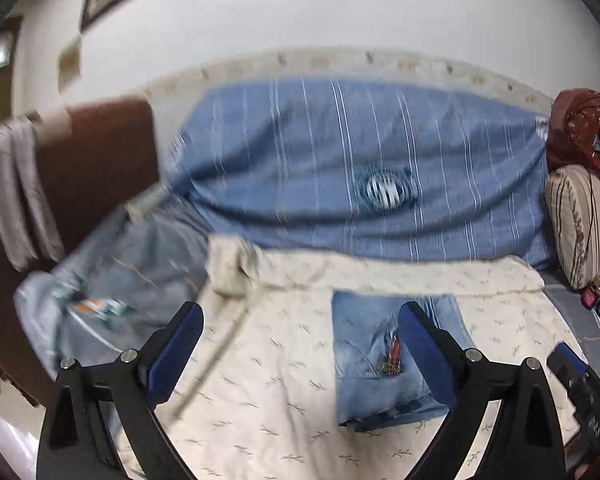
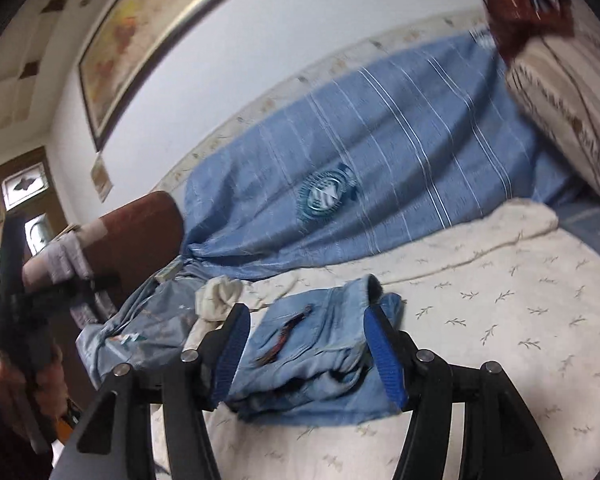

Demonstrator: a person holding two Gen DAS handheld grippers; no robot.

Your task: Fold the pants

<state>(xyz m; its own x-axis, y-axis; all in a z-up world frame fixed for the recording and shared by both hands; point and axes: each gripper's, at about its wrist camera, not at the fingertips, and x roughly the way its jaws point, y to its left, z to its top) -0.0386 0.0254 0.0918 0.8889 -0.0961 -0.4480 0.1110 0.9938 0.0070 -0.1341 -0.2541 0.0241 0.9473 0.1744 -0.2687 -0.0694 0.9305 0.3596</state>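
The light blue denim pants lie folded into a small bundle on the cream patterned blanket. A red embroidered patch shows on top. My left gripper is open and empty, above the blanket, with its right finger over the bundle's right edge. In the right wrist view the pants lie between the fingers of my right gripper, which is open around the bundle and not closed on it. The other gripper shows at the left edge.
A blue striped sheet covers the bed's far side against the white wall. A brown headboard with grey cloth hangs at left. A light blue pillowcase lies left of the blanket. A striped cushion stands at right.
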